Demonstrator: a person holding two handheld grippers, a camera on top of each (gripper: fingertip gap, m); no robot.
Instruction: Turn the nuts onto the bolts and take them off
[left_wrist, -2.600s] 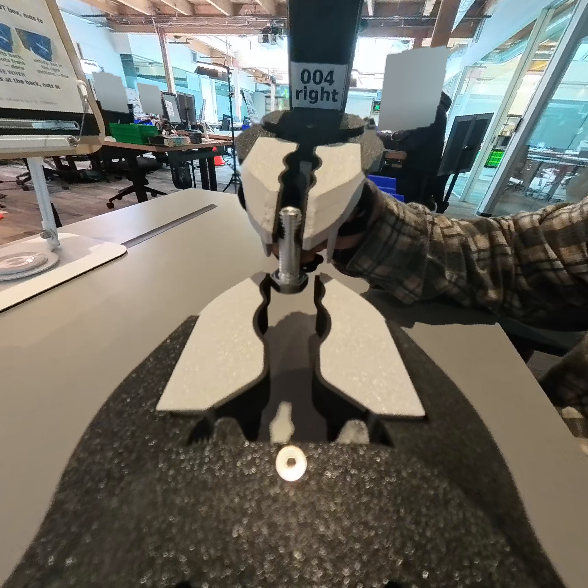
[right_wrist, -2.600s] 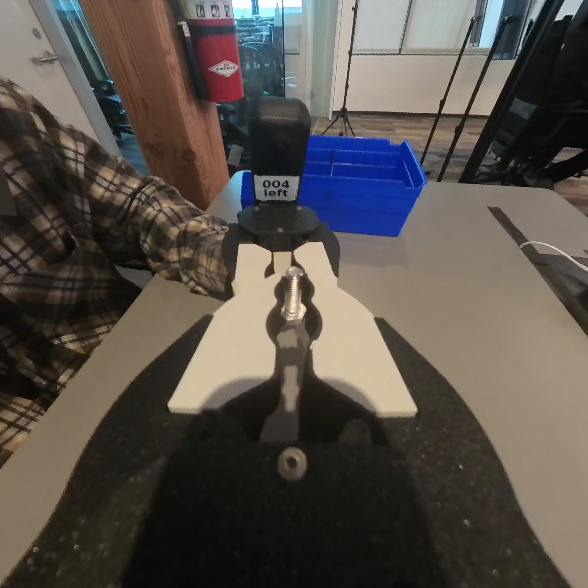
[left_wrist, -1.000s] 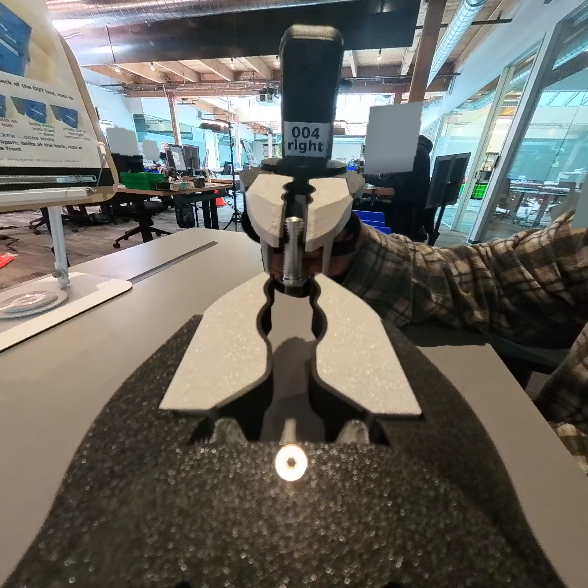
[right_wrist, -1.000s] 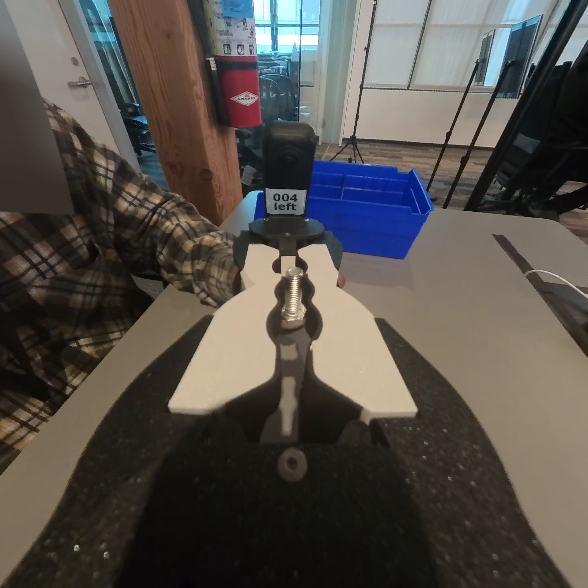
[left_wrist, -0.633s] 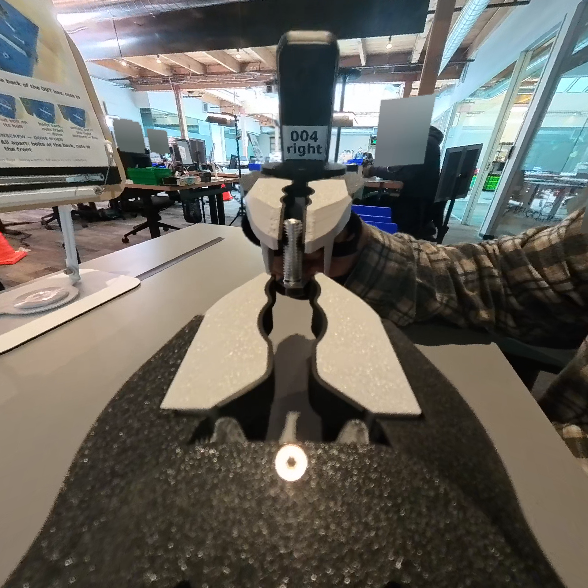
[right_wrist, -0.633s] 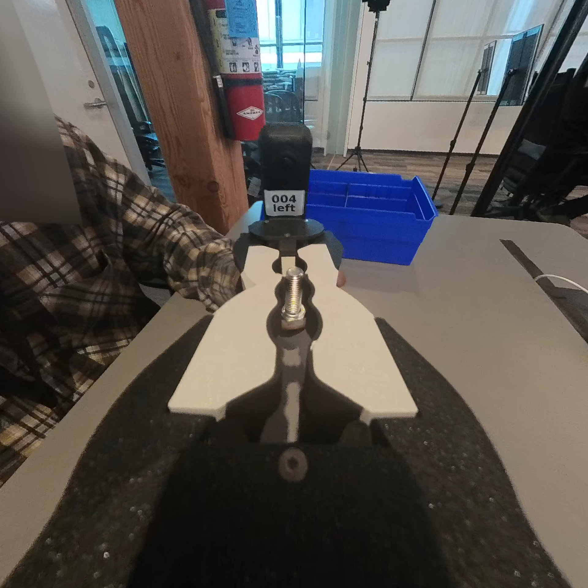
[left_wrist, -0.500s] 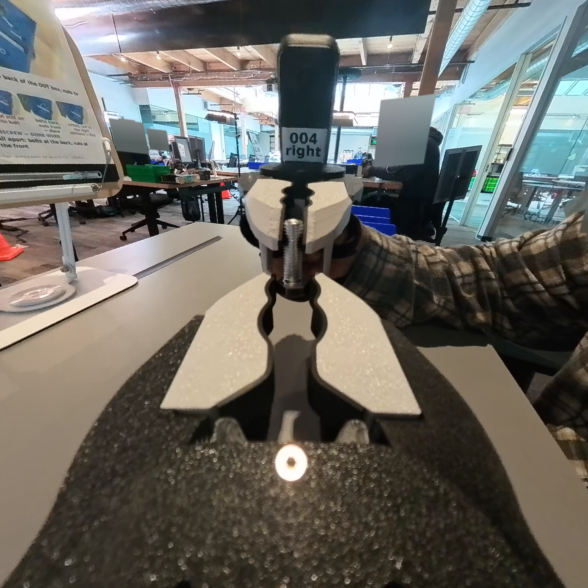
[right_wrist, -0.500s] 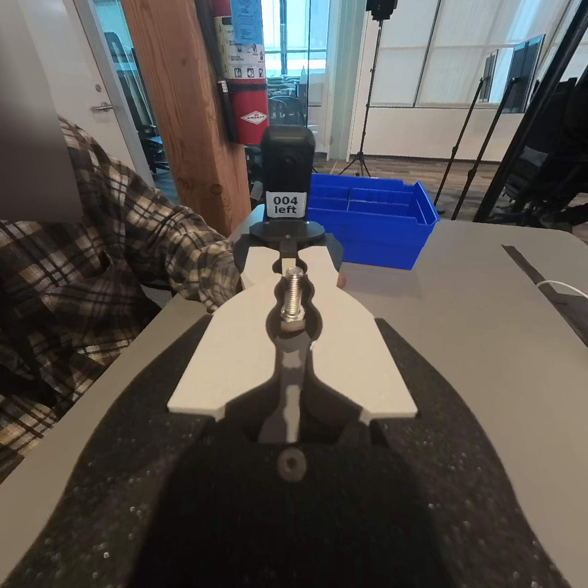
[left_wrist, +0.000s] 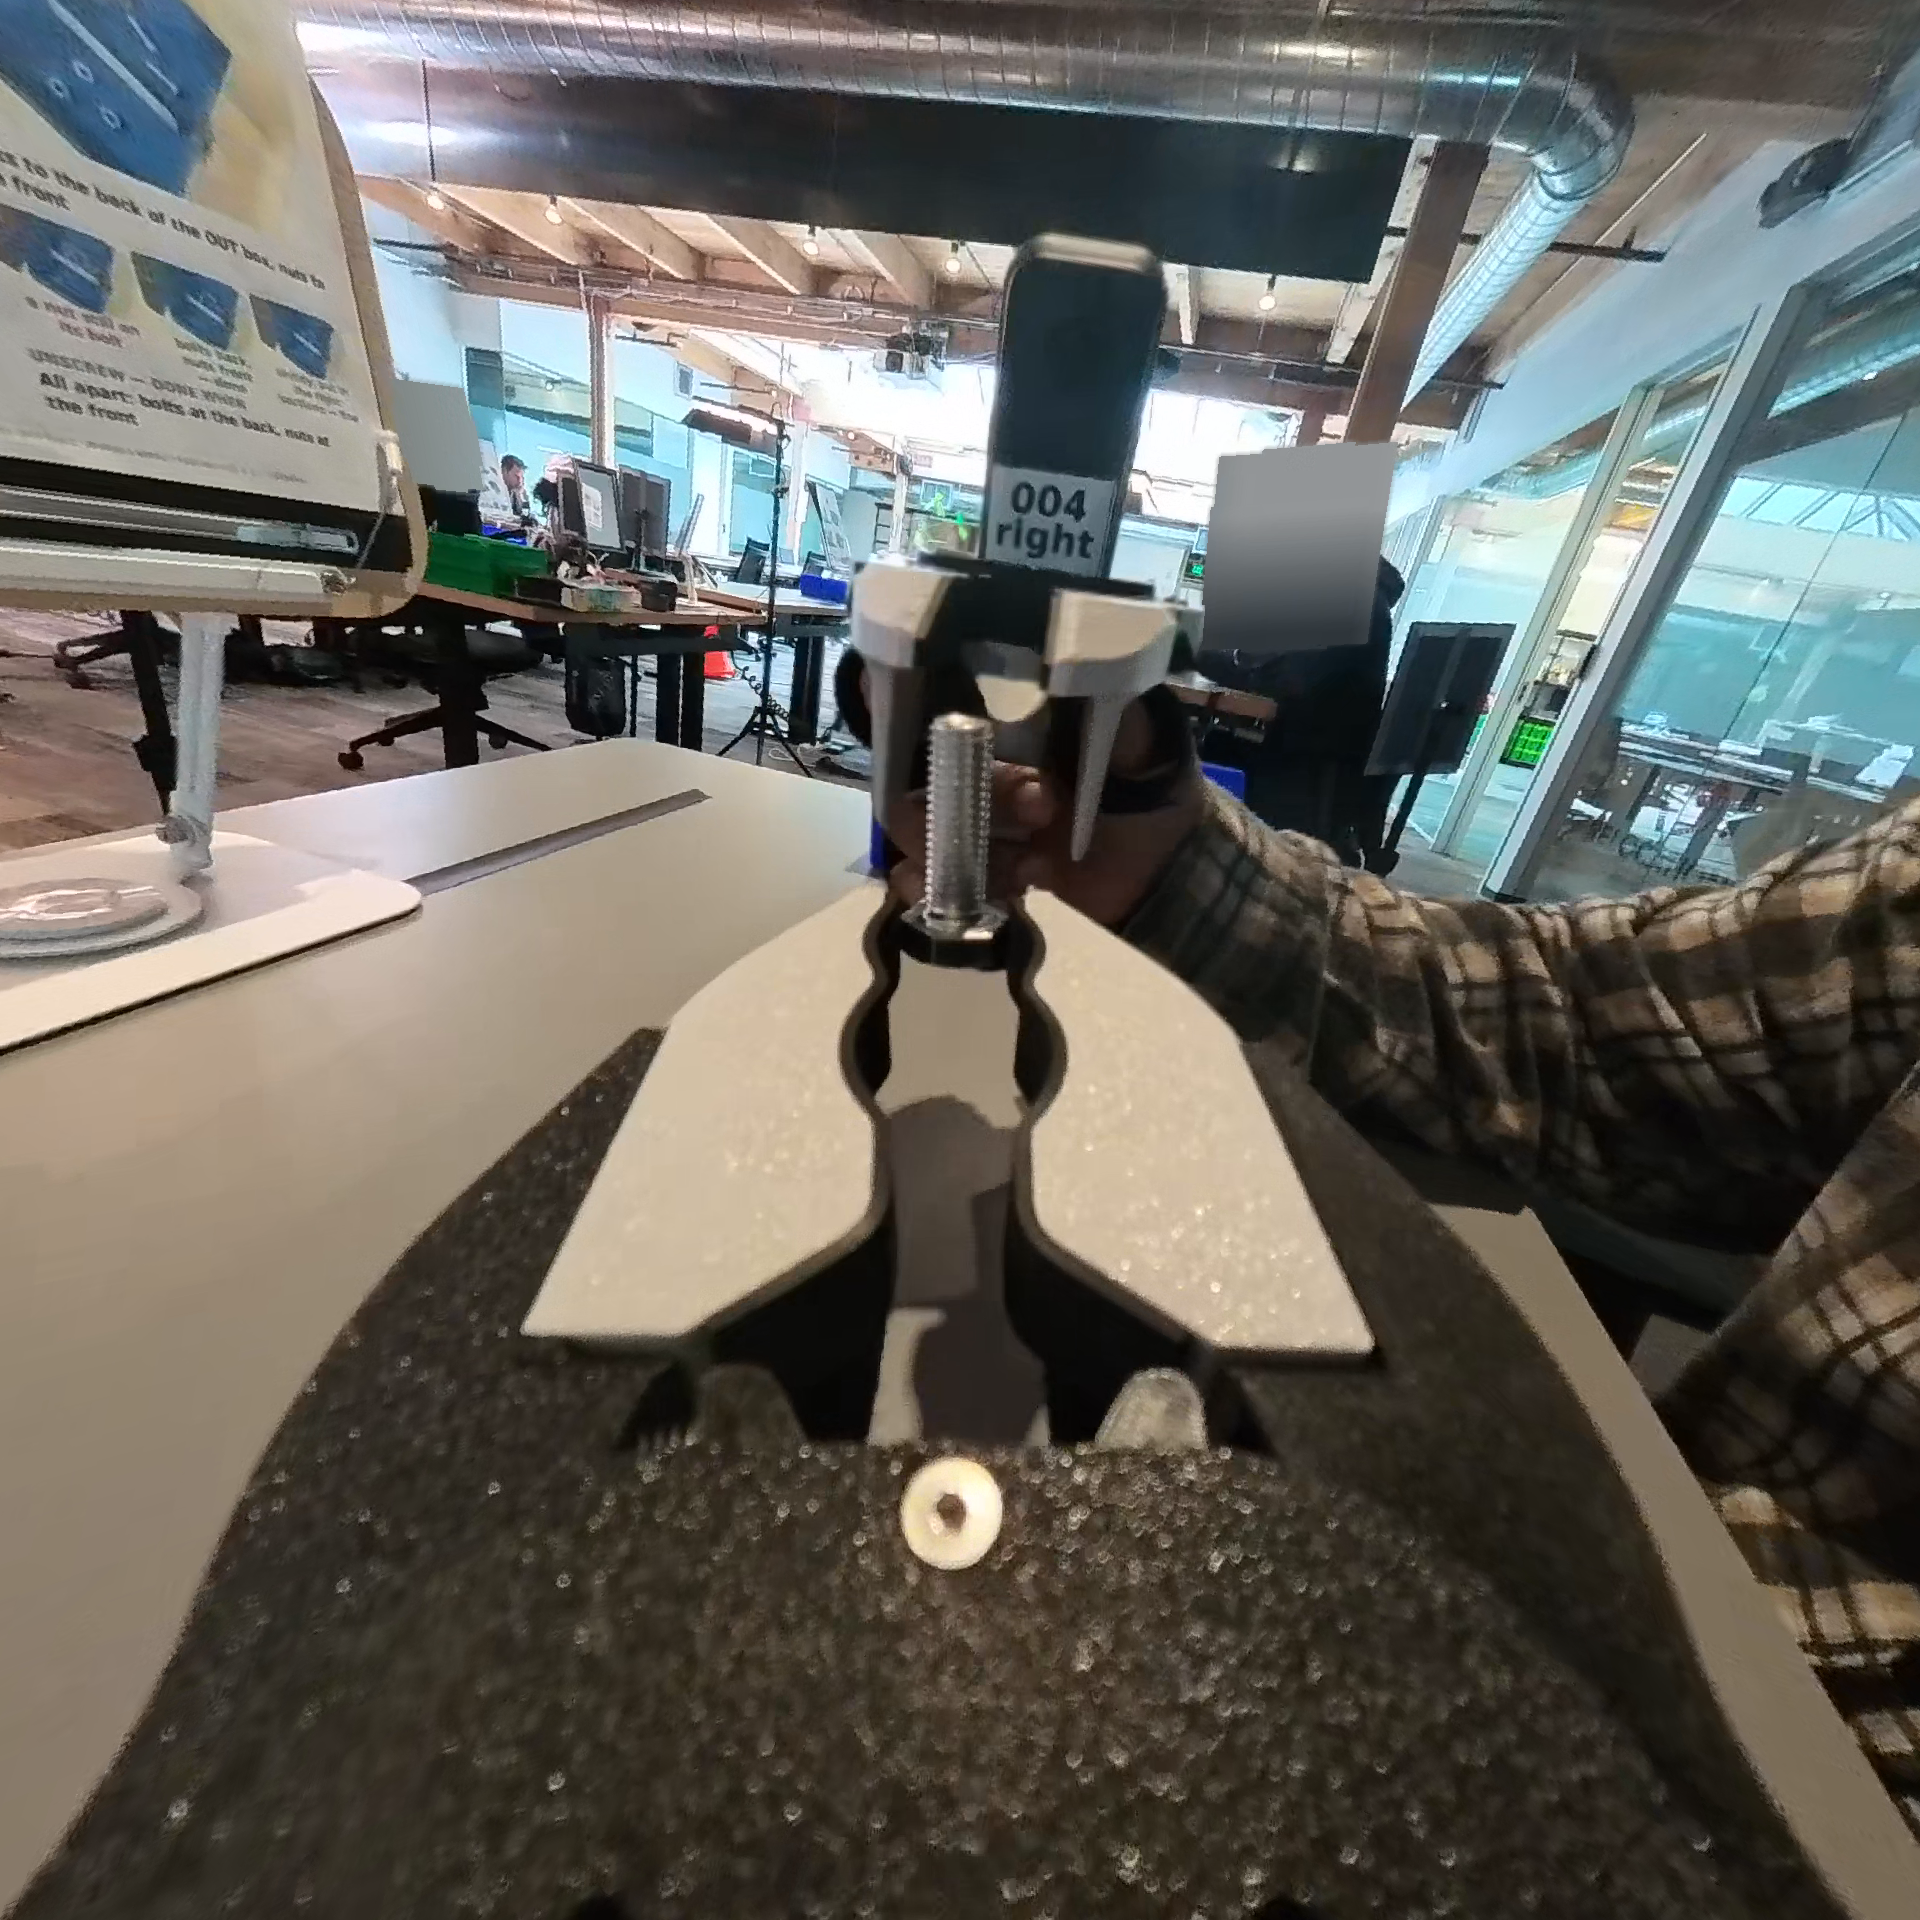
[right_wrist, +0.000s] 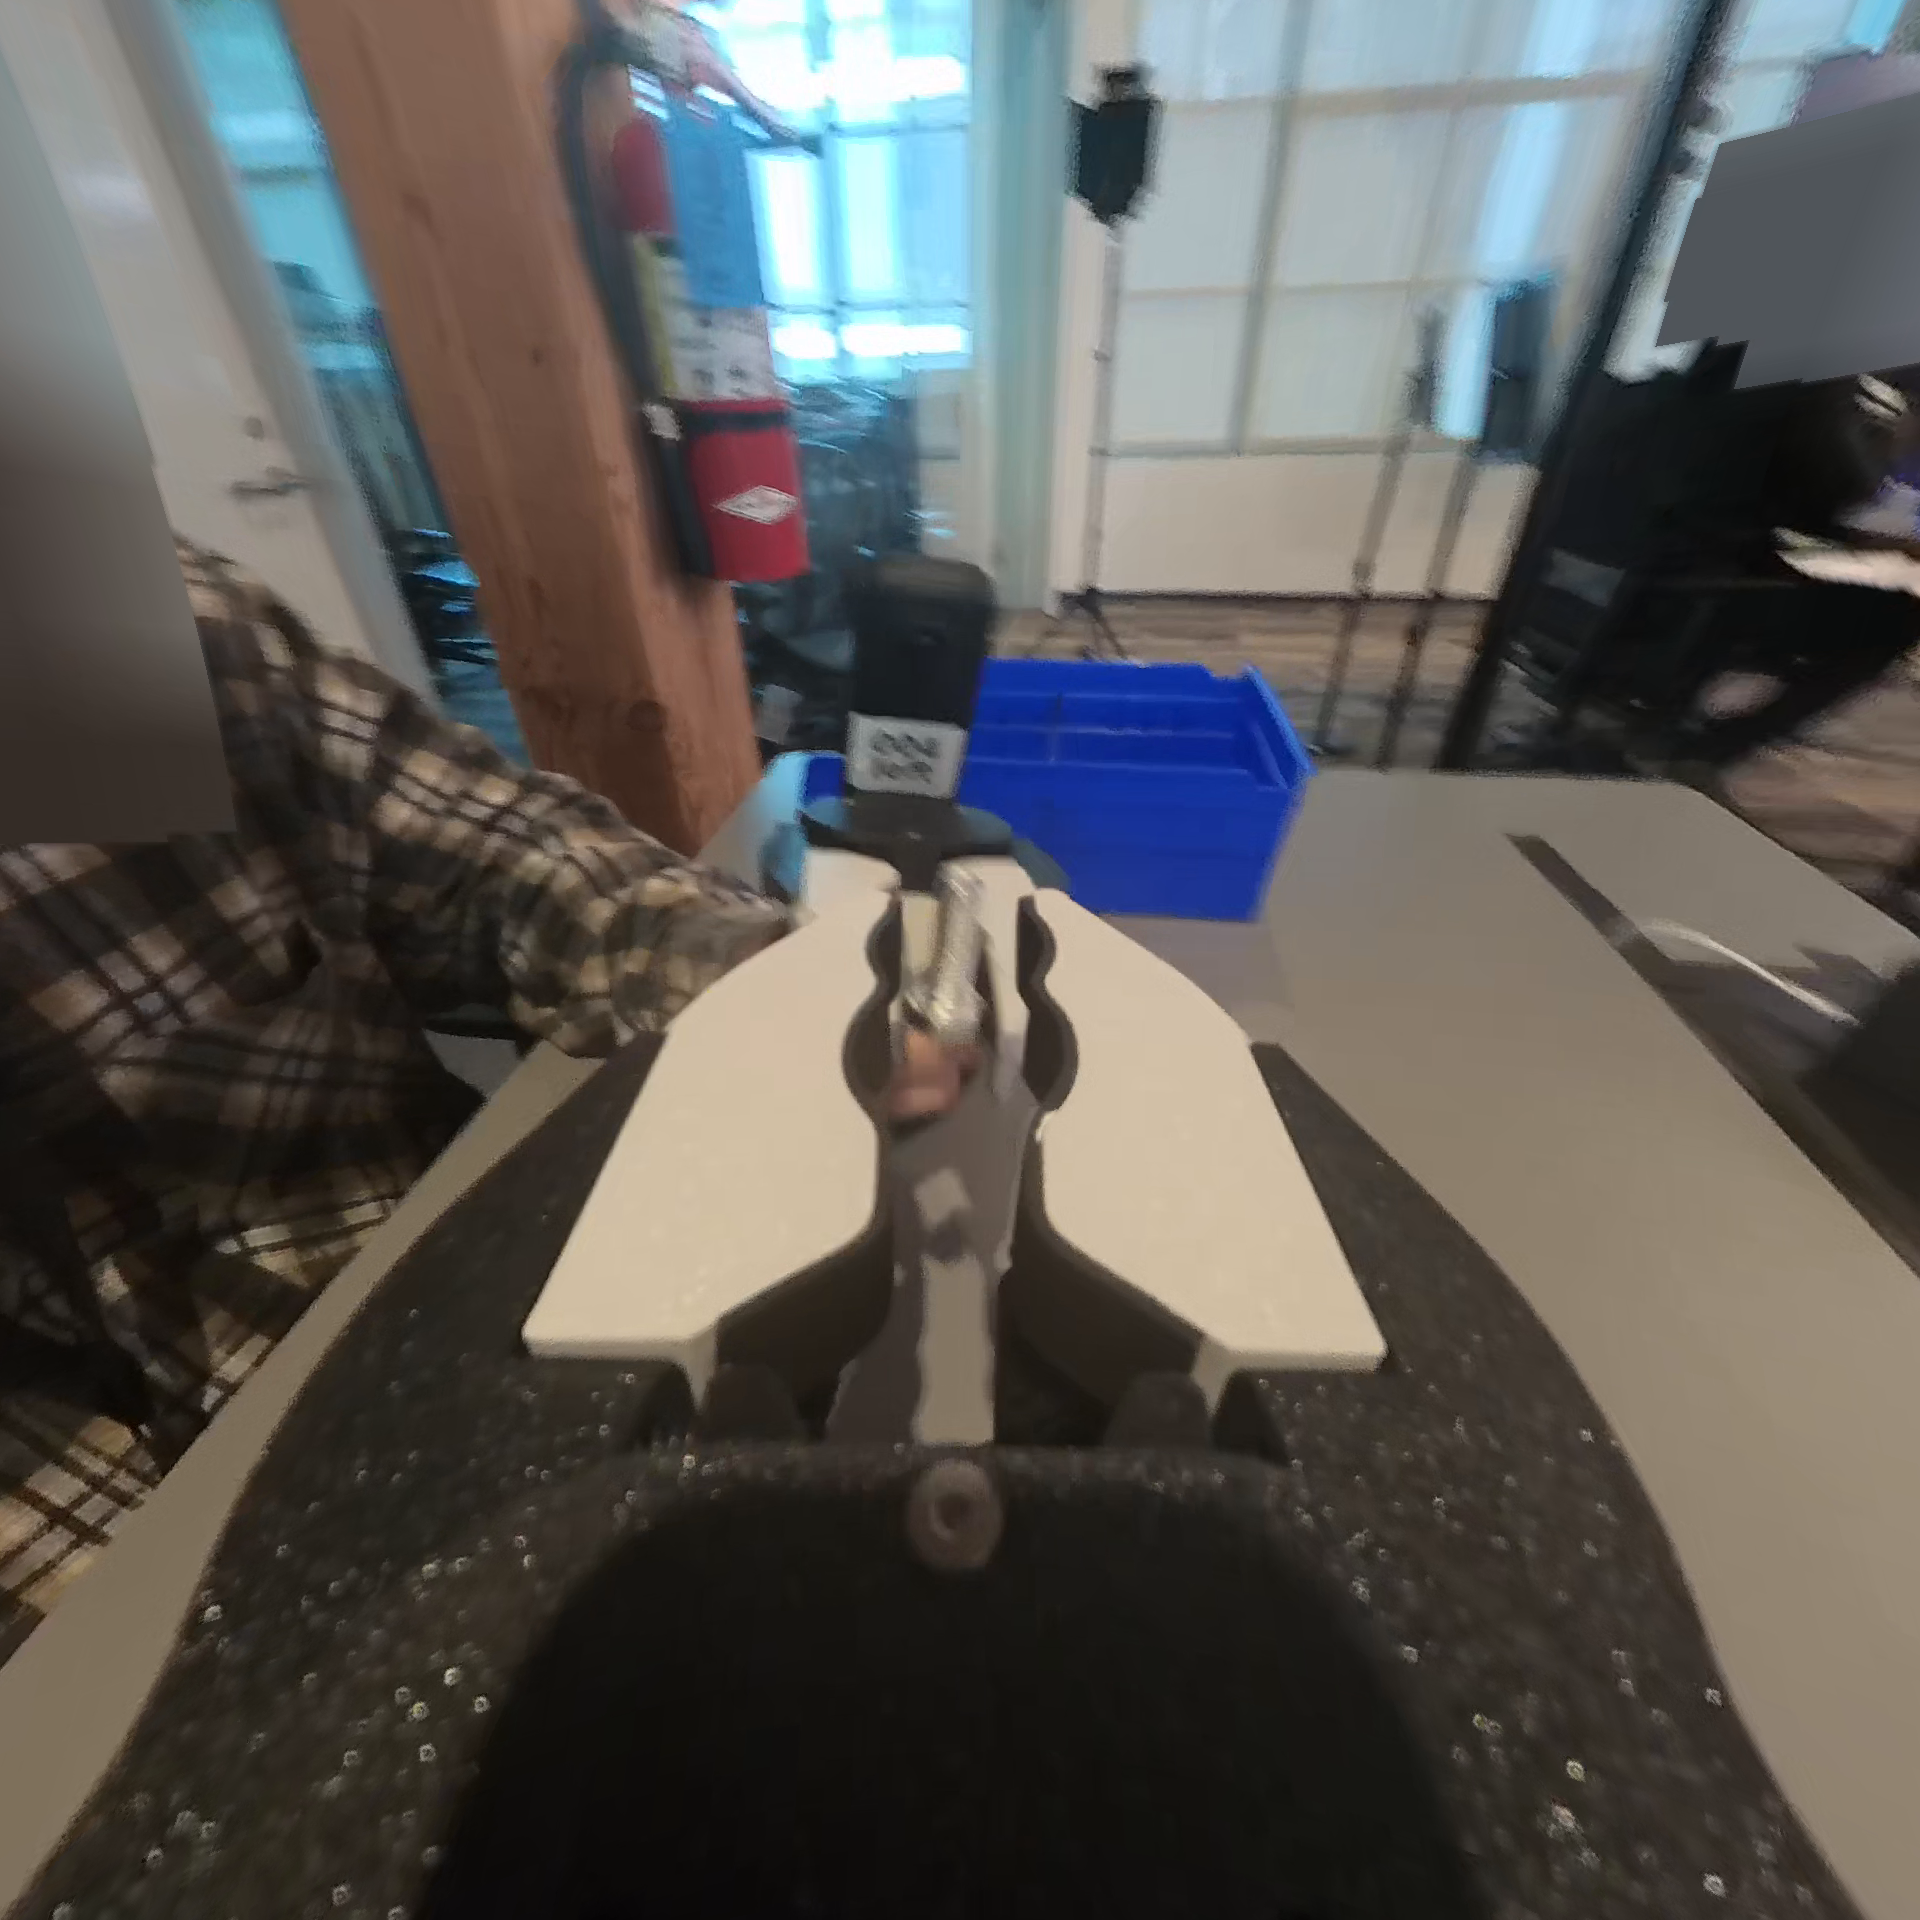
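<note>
Bolt (left_wrist: 960, 826) is held upright by its hex head in the closed tips of the left gripper (left_wrist: 952, 940), threads up. Right gripper (left_wrist: 981, 774) is spread open, just behind and clear of the bolt; 0.5 s ago it was clamped on it. Contents of the blue bin (right_wrist: 1132, 800) cannot be made out.

The grey table (right_wrist: 1507, 1039) lies bare to the right, while the blue bin (right_wrist: 1132, 790) and plaid sleeve (right_wrist: 364, 883) block the far and left sides.
</note>
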